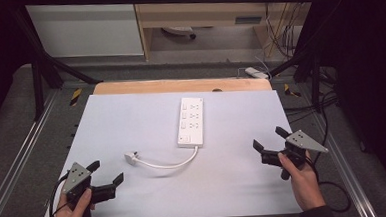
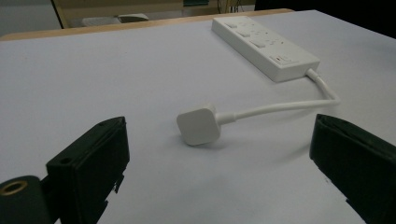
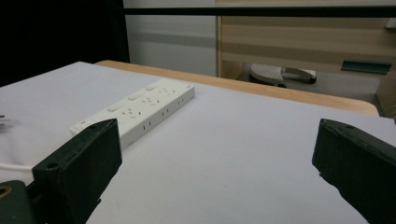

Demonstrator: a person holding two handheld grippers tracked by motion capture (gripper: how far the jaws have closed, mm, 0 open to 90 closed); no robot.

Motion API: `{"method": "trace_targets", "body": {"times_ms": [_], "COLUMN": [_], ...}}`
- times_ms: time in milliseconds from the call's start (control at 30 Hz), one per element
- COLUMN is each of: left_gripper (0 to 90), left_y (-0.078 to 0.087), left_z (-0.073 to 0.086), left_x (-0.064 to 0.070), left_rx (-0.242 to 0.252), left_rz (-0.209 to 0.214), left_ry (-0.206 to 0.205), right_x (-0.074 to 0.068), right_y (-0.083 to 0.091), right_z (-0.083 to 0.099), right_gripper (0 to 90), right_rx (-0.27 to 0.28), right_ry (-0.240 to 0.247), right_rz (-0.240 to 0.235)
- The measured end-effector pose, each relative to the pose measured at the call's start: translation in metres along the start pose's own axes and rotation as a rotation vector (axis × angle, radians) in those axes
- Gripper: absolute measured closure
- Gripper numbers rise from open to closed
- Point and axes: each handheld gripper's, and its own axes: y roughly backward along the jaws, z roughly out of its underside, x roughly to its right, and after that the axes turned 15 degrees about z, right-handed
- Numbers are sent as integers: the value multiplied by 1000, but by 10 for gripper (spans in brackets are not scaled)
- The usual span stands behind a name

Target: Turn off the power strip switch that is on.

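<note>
- White plug (image 2: 198,124) lies on the table (image 1: 131,116), ahead of the left tongs (image 1: 106,176), between their spread jaws in the left gripper view; its cable (image 2: 275,108) runs away to the power strip (image 1: 190,121).
- Left tongs are nearer the plug; the right tongs (image 1: 271,142), also spread and empty, face the strip's long side.
- Pale, bare tabletop; wooden far edge, shelving behind.

High view sits above the near edge, looking forward and down over the whole surface (image 1: 131,121). Both gripper views ride low and close; all three share the power strip (image 1: 190,121).
</note>
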Motion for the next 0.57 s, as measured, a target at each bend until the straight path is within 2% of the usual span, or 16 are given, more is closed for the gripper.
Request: {"method": "trace_targets", "body": {"times_ms": [267,467,567], "left_gripper": [47,47,47], "left_y": [0,0,0], "left_z": [0,0,0], "left_x": [0,1,1], "left_rx": [0,1,1], "left_rz": [0,2,2], "left_ry": [-1,-4,-6], "right_x": [-2,-10,-11], "right_y": [-1,-7,-11], "right_z": [21,34,37], "right_gripper": [24,24,27], "right_rx": [-46,-107,-143], "right_ry": [-14,-9,1], "right_rz": [-36,-73,-60]}}
